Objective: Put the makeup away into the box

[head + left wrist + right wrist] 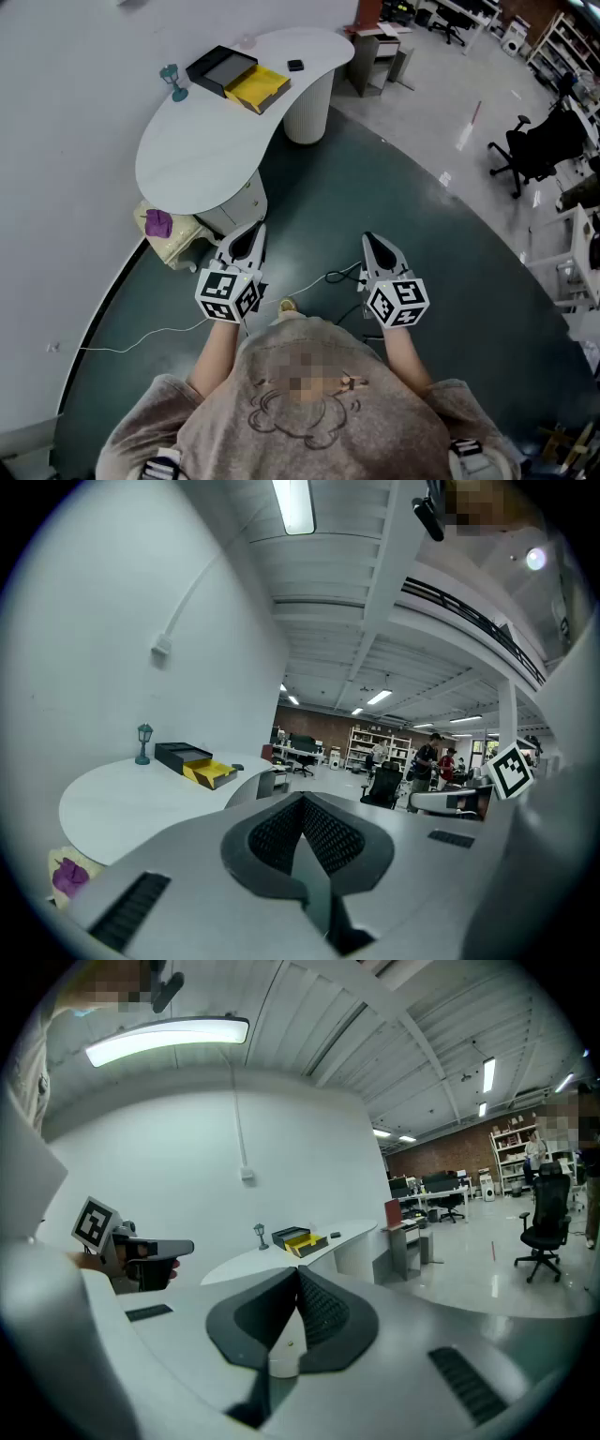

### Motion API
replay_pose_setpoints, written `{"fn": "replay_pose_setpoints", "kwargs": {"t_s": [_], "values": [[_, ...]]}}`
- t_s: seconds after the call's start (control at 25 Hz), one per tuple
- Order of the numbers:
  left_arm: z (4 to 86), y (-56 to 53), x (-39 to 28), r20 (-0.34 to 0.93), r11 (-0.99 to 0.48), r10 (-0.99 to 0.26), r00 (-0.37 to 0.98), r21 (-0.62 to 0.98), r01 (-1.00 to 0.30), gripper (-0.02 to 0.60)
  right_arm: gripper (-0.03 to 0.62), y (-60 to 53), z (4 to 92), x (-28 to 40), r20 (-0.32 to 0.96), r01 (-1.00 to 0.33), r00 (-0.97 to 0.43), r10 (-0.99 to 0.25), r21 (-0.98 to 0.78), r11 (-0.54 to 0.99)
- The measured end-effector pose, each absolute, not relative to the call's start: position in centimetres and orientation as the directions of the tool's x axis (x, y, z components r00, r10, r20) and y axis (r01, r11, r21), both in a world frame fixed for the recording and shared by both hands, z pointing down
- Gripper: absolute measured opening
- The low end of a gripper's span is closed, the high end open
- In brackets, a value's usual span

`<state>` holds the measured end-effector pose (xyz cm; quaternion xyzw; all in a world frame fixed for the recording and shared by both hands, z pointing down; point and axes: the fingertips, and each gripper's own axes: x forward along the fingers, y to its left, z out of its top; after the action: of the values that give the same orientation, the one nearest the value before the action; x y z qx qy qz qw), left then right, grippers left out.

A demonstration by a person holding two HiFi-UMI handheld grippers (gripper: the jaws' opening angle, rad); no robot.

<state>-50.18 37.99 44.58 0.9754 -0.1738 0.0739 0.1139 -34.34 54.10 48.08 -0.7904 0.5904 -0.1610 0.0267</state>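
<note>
Head view: left claw (pixel 253 232) and right claw (pixel 370 240) both closed, empty. The far makeup item (pixel 295 65) is probably light and rigid; pinch its edges.

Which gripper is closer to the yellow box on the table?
Left. The left gripper is short of the yellow box, near the white table; the right gripper is farther right.

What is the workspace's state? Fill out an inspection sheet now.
Surface: white curved table against the wall.
Job's things: black-and-yellow box at the table's far end; no makeup identifiable.
Clutter: teal lantern figurine, small dark item, both beside the box.
Grippers: left gripper and right gripper shut, empty, short of the table.
Cables: white cable on the floor.
Surroundings: purple item on a cream bundle beneath the table; office chair.
</note>
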Motion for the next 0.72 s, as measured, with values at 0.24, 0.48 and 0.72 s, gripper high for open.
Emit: {"fn": "replay_pose_setpoints", "kwargs": {"t_s": [0.24,0.48,0.72], "values": [[44.7,36.2,-49.9,0.183,-0.917,-0.312,0.932,0.198,-0.346,0.020,0.003,52.6,48.5,-34.6,0.213,-0.916,0.259,-0.942,-0.255,-0.309],[45.8,34.9,-49.1,0.175,-0.936,-0.262,0.949,0.194,-0.294,0.020,0.003,51.6,49.7,-34.8,0.220,-0.902,0.303,-0.927,-0.248,-0.353],[45.6,33.8,-47.7,0.168,-0.950,-0.219,0.961,0.188,-0.250,0.020,0.003,50.8,49.7,-34.9,0.231,-0.890,0.337,-0.913,-0.238,-0.389]]}}
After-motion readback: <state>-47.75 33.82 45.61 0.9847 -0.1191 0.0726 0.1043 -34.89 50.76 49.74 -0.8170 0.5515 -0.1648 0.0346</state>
